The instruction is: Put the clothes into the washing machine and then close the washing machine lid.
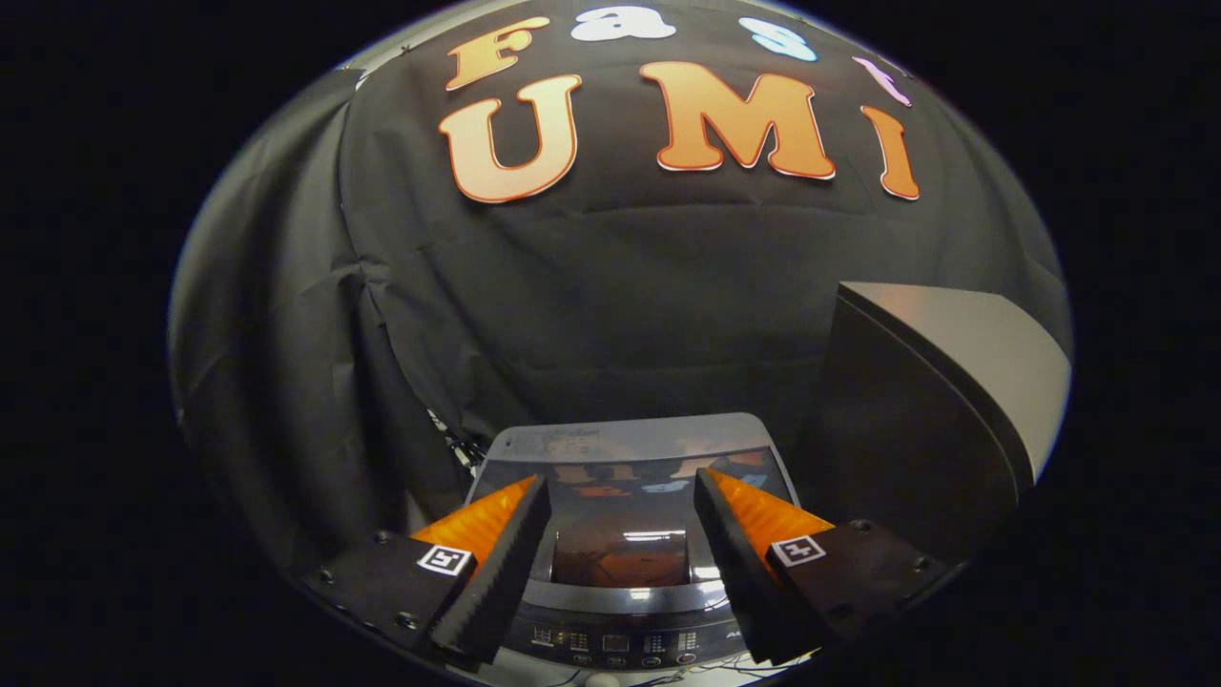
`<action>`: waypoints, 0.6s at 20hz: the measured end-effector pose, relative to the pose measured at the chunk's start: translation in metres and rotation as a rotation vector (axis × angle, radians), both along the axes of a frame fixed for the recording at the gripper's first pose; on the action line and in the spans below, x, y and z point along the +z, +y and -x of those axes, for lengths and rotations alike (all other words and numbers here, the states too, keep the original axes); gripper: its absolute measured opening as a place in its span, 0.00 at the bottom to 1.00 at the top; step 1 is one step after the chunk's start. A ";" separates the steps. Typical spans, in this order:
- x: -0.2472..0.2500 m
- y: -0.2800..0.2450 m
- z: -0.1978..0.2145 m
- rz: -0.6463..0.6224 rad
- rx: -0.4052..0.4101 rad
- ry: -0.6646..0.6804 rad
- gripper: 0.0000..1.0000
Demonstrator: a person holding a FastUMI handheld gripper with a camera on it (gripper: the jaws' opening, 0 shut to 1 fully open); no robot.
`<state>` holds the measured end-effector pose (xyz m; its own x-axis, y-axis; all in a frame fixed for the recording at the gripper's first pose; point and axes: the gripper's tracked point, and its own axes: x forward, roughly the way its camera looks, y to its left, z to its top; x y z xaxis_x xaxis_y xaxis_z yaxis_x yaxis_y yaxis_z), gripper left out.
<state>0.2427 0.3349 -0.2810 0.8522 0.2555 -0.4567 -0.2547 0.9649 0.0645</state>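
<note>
The black cloth wall (610, 286) of the booth hangs in folds on the left and runs across behind everything. Low in front of it, the gripper (622, 496) is held above a top-loading washing machine (620, 611), looking down along its two fingers.

The left finger (501, 563) rises over the machine's left front corner, and its tip lies over the left edge of the lid. Between the fingers shows the washing machine lid (620, 458), which lies flat and closed; its dark glossy panel mirrors the lights and colours above it. The grey rear part of the lid lies just beyond the fingertips. Nearer than the lid, between the bases of the fingers, runs the control panel (615, 644) with its row of small buttons and displays.

The right finger (739, 572) stands over the lid's right side. The fingers are spread apart and released, with nothing between them. Whether clothes are inside the machine cannot be told.

To the right of the washing machine stands a large dark box-shaped object (940, 401) with a pale slanted top, near the machine but apart from it.
</note>
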 end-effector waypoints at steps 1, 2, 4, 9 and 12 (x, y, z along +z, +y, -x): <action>0.007 -0.003 0.003 0.001 0.000 -0.008 0.98; 0.015 -0.007 0.005 -0.004 0.004 -0.023 0.98; 0.032 -0.012 0.012 -0.015 0.014 -0.044 0.98; 0.098 -0.047 0.033 -0.047 0.025 -0.128 0.98; 0.145 -0.079 0.048 -0.055 0.031 -0.192 0.98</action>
